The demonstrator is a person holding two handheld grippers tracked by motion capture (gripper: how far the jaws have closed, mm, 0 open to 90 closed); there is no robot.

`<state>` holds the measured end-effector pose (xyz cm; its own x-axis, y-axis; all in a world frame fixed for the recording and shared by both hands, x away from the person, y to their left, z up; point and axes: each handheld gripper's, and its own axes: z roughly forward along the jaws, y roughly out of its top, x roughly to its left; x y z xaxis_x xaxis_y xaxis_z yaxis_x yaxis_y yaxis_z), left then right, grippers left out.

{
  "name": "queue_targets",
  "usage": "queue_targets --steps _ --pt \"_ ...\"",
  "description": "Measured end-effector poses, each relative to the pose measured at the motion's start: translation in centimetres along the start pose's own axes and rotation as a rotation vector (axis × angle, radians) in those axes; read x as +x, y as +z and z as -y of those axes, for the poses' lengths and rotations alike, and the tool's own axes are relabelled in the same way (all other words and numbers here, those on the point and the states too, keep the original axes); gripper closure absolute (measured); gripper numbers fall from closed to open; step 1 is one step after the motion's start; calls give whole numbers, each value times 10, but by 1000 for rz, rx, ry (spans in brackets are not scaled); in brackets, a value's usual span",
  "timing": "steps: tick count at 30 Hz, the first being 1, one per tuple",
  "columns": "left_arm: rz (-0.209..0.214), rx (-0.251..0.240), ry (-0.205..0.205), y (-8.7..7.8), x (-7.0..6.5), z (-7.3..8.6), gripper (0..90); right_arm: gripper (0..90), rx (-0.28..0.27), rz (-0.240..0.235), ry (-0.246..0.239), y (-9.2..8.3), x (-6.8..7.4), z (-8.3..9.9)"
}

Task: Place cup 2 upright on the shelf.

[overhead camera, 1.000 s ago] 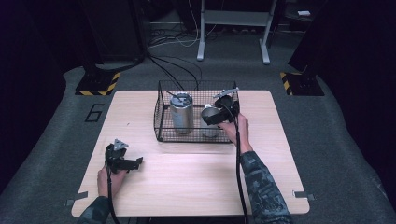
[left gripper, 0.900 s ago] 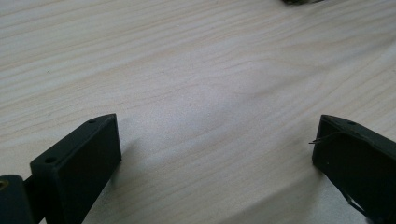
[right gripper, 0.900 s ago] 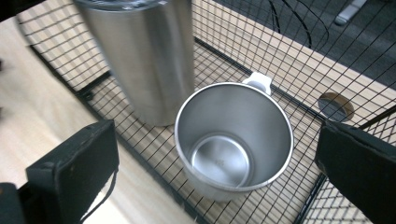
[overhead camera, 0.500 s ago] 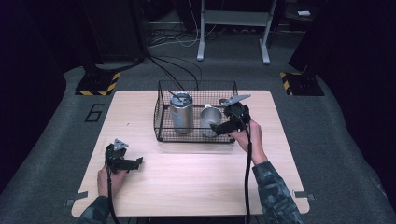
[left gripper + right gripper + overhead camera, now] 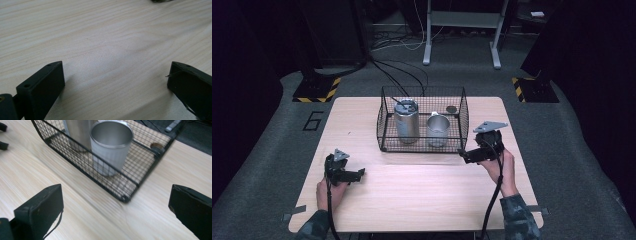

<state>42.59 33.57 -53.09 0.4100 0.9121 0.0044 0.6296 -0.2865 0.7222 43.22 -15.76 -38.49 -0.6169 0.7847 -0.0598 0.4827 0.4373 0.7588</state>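
Table (image 5: 422,195): a light wood top, with dark grey floor all around it.
Basket (image 5: 384,135): a black wire box at the back middle of the table. In the right gripper view its near corner (image 5: 125,198) sits between the two jaws, a little way ahead of them.
Cup (image 5: 438,130): a shiny metal cup that stands upright in the right half of the basket, mouth open to the top. The right gripper view looks down into it (image 5: 111,143). Nothing holds it.
Can (image 5: 406,121): a taller metal can with a lid. It stands upright in the left half of the basket, just beside the cup. In the right gripper view its side shows behind the cup (image 5: 77,130).
Small round thing (image 5: 452,109): brown and flat, on the basket floor in the back right corner. It is too small to tell what it is.
Right gripper (image 5: 464,157): held above the table just outside the front right corner of the basket, near the cup. Its jaws are wide apart and hold nothing.
Left gripper (image 5: 359,173): low at the front left of the table, well apart from the basket. Its jaws are wide apart too, with bare wood between them (image 5: 115,75).
Hands: the right hand (image 5: 499,165) holds its gripper from behind, and the left hand (image 5: 329,190) rests by the table's near edge.
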Motion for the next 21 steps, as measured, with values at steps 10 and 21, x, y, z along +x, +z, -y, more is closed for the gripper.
queue_targets --steps 10,21 --pt "-3 2 1 0 0 0 8 0 -11 75 65 -19 -15 62" --pt "-4 1 -1 0 0 0 8 0 24 165 140 -31 -31 134"
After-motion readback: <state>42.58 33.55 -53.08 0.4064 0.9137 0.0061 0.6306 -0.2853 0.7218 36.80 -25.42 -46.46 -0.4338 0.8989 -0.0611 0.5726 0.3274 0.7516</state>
